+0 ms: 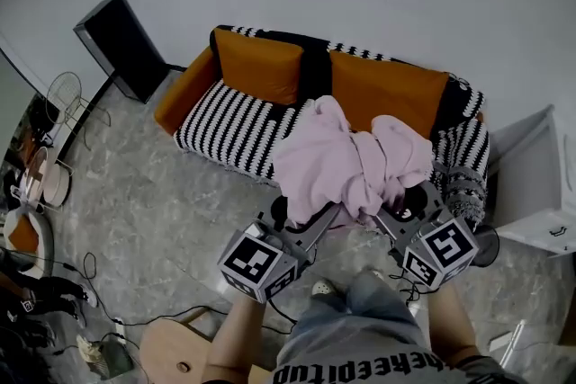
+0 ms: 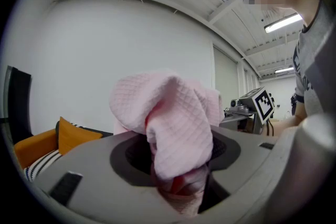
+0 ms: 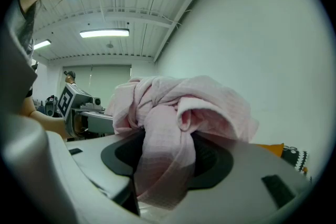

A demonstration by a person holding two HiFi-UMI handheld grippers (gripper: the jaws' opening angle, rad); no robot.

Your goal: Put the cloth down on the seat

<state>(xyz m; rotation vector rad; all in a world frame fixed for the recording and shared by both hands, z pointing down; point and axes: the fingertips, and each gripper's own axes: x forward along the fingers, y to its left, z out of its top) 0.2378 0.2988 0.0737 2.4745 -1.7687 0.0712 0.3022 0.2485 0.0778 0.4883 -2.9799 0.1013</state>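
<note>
Both tongs are clamped on the pink cloth [image 1: 346, 159]. Your left tongs [image 2: 181, 186] pinch 1 bunched fold low between the jaws. Your right tongs [image 3: 157, 181] pinch a second, twisted fold the same way. The cloth is bundled up between the 2 tongs, raised in front of the sofa. In the head view it overlaps the right part of the sofa seat [image 1: 225, 126] and appears not to rest on it yet.

Handling, judged:
- It looks light and limp with no stiffness, so it will drape and slump wherever you release it.
- The waffle-weave surface is matte and should hold well in the jaws, so slip risk is low.
- It is not fragile.
- Both holds are on bunched folds, not corners, so expect a heap on landing rather than a flat sheet.
- To spread it, take hold at 2 edge corners.

Materials:
- The seat cover is soft fabric with black-and-white stripes.
- The 2 orange back cushions [image 1: 261, 67] are rectangular and plump.
- The floor [image 1: 153, 220] is grey, marbled and hard.
</note>
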